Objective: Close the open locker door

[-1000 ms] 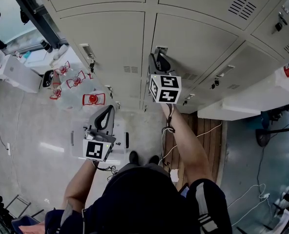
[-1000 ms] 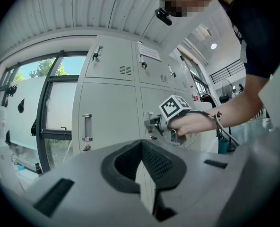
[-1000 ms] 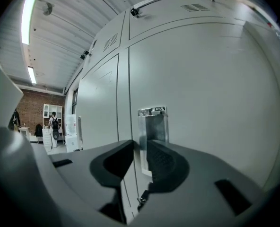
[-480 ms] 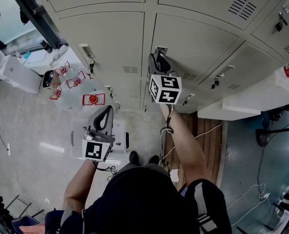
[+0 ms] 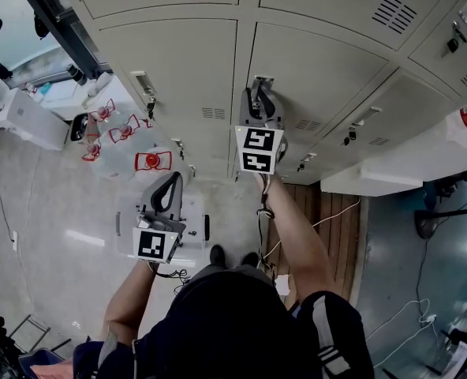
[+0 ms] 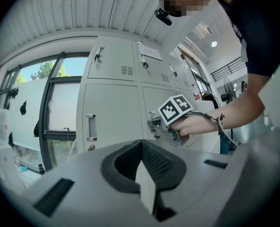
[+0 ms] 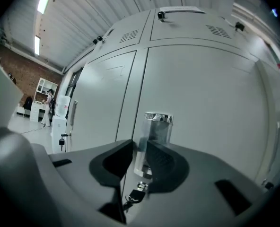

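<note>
**Locker door** (image 5: 320,65): pale grey, in the middle row of the bank of lockers (image 5: 178,46). It is being seen lying level with the doors beside it, and no gap can be made out at its edge.

**Handle** (image 7: 155,126): a bright metal pull standing upright near the door's left edge. It is being gripped from both sides.

**Keys** (image 7: 136,195): a small dark bunch, being seen hanging just below the handle.

**Right gripper** (image 5: 257,93): being held up against the door on an outstretched arm. Its jaws are standing narrowly apart and are being pressed on the handle, which is standing between them.

**Left gripper** (image 5: 169,186): being held low, well apart from the lockers and above the floor (image 5: 60,212). Its jaws are being held closed tip to tip, with nothing between them.
</note>
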